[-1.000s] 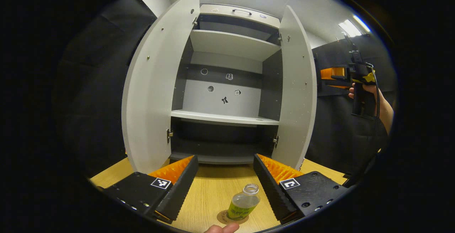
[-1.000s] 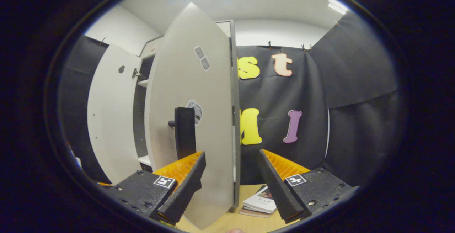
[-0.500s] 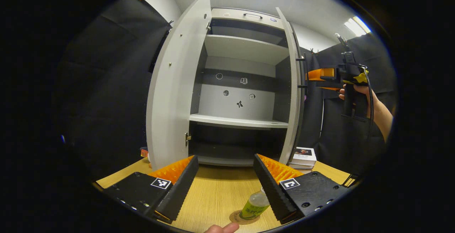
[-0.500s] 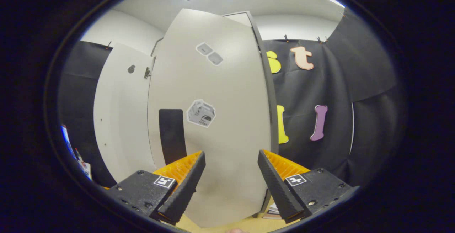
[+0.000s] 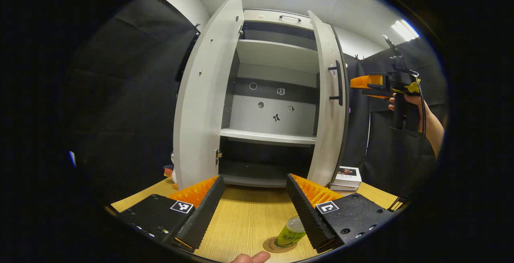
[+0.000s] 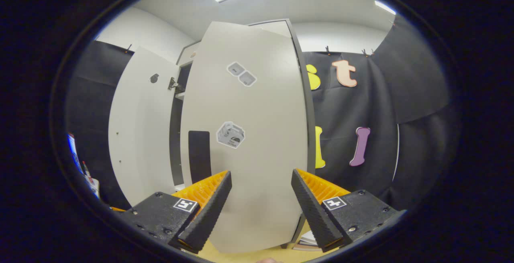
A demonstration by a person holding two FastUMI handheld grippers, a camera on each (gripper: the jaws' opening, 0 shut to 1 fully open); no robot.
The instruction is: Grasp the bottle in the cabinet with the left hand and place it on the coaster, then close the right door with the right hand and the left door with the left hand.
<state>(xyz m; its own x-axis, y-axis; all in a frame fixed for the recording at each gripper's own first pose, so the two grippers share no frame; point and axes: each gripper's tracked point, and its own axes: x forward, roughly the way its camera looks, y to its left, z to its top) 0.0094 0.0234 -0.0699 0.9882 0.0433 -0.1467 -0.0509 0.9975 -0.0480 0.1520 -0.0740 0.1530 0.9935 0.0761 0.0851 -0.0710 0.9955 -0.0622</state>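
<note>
A pale wooden desk (image 5: 249, 219) carries a tall grey cabinet (image 5: 277, 94), with black cloth hung around the booth and strip lights overhead. Small stickers dot the cabinet's back panel, and three more sit on the outer face of the right door (image 6: 245, 142); their print is too small to read. A short stack of books (image 5: 346, 176) lies on the desk beyond the right jaw in the left gripper view, just beside the foot of the right door.

The left gripper (image 5: 253, 211) has its jaws released and spread with nothing between them. The bottle (image 5: 292, 231), clear with a green label, stands on the round coaster (image 5: 277, 245) just inside the right jaw, partly hidden by it. The left door (image 5: 202, 102) stands wide open ahead of the left jaw.

The right gripper (image 6: 261, 206) also has its jaws spread and released; the right door, partly swung in, fills the space ahead of them, its dark handle (image 6: 199, 156) above the left jaw. Contact with the door cannot be told.
</note>
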